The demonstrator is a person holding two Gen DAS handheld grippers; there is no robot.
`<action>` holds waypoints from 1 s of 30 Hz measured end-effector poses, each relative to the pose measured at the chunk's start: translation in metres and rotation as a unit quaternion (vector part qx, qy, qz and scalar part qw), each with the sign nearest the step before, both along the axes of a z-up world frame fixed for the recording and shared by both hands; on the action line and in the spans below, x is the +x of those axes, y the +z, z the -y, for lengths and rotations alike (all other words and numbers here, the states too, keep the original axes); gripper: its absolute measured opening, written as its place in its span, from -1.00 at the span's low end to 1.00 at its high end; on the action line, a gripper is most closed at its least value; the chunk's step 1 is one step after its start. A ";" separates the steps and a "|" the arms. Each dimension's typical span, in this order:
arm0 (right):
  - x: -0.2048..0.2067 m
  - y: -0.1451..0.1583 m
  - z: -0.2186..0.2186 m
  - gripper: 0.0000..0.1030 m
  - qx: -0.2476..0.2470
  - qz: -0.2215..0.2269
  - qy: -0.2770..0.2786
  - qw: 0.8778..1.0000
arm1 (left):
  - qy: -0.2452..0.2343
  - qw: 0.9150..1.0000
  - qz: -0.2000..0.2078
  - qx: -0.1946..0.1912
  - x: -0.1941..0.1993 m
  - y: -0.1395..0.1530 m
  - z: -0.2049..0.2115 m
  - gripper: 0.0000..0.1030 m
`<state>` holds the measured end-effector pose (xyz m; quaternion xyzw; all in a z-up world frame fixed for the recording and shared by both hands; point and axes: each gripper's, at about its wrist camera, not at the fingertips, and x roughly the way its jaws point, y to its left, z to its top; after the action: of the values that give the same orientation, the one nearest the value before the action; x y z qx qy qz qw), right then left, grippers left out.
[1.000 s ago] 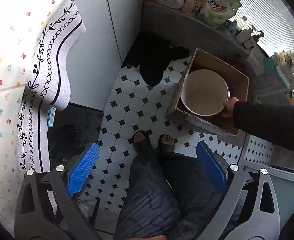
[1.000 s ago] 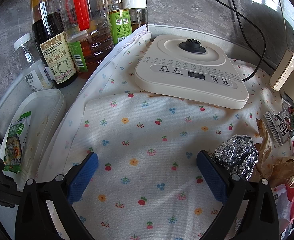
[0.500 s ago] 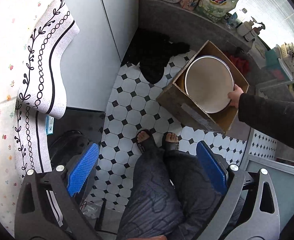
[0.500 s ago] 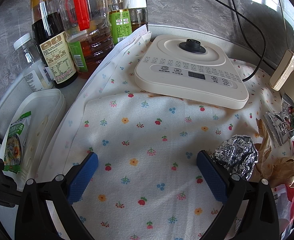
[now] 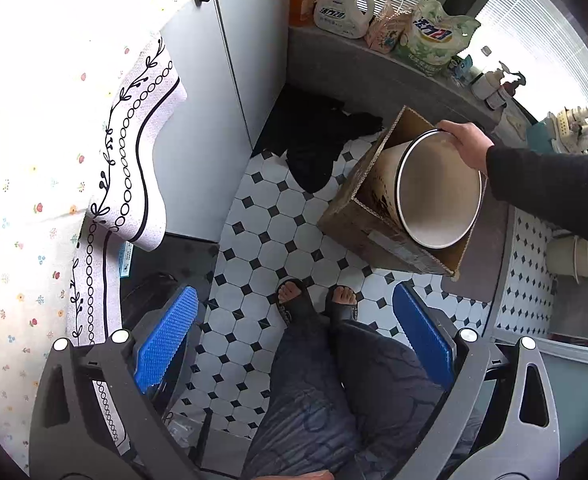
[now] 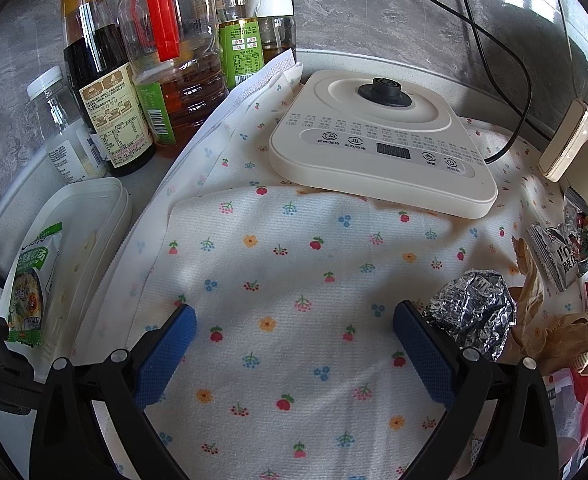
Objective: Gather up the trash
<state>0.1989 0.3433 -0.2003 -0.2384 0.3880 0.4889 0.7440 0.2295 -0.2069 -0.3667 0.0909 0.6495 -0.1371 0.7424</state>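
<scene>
Two hand-held grippers stand wide open and hold nothing: the left hand-held gripper (image 5: 294, 348) looks down at the tiled floor (image 5: 278, 224), where a bare hand (image 5: 467, 146) grips the rim of a white bucket (image 5: 433, 200) tilted inside a cardboard box (image 5: 357, 220); the right hand-held gripper (image 6: 294, 344) hovers over the flowered cloth (image 6: 286, 264) on the worktop, a crumpled foil ball (image 6: 473, 316) just beside its right finger, with brown paper (image 6: 565, 332) and wrappers (image 6: 565, 248) further right
</scene>
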 end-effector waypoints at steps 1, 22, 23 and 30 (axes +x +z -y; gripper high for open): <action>0.000 0.000 0.000 0.87 0.000 0.000 0.000 1.000 | 0.005 1.000 -0.001 0.004 -0.001 -0.003 -0.002 0.88; 0.000 0.000 0.000 0.87 0.000 0.000 0.000 1.000 | 0.076 0.997 0.010 -0.015 -0.029 0.035 -0.017 0.88; 0.000 0.000 0.000 0.87 0.000 0.000 0.000 1.000 | 0.080 0.997 0.013 -0.019 -0.031 0.041 -0.018 0.88; 0.000 0.000 0.000 0.87 0.000 0.000 0.000 1.000 | 0.104 0.990 0.077 -0.049 -0.038 0.113 -0.020 0.88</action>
<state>0.1985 0.3434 -0.1998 -0.2382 0.3879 0.4886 0.7443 0.1916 -0.1871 -0.2534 -0.0033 0.5890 -0.0839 0.8037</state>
